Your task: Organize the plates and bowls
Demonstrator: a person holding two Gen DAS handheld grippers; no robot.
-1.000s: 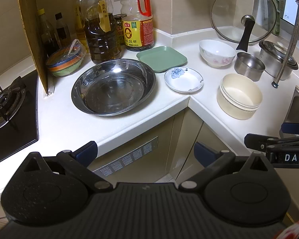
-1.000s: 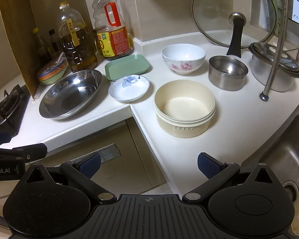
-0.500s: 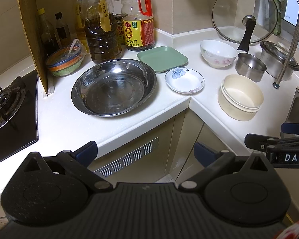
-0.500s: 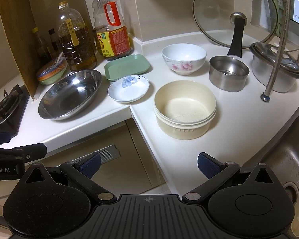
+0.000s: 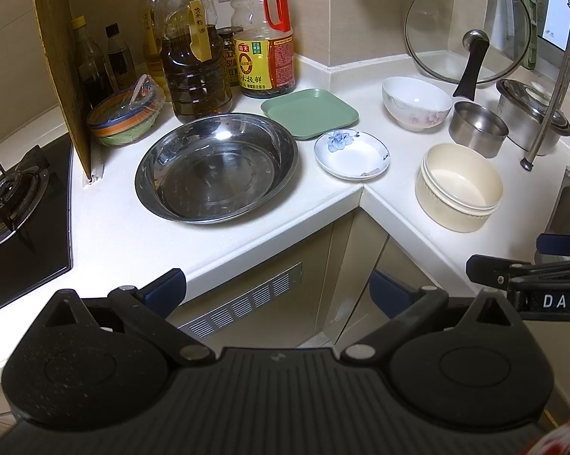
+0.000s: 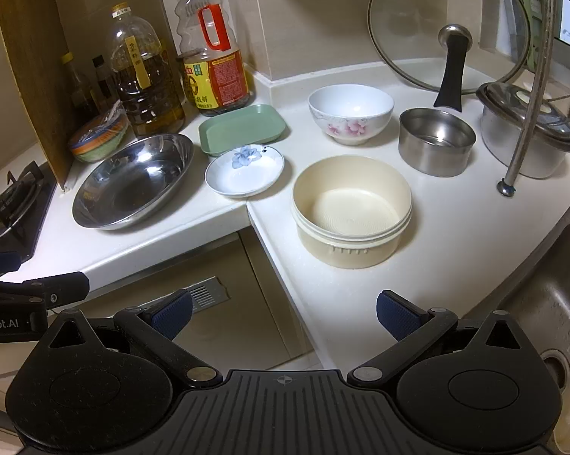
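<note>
Both claws hung empty, fingers spread: left claw [image 5: 273, 290] faced the steel basin [image 5: 216, 167], right claw [image 6: 283, 313] faced the cream bowl [image 6: 352, 210]; flowered saucer [image 6: 244, 169] between them on the desk [image 6: 455, 220].

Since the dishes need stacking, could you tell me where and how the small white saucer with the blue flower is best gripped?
Grip the small white saucer with the blue flower by its near rim, probably coming from the counter's front edge. It sits flat and shallow, its flared rim lifted slightly off the white countertop, so one finger could slip under. The green square plate crowds its far side. The right gripper is open and nearest.
</note>
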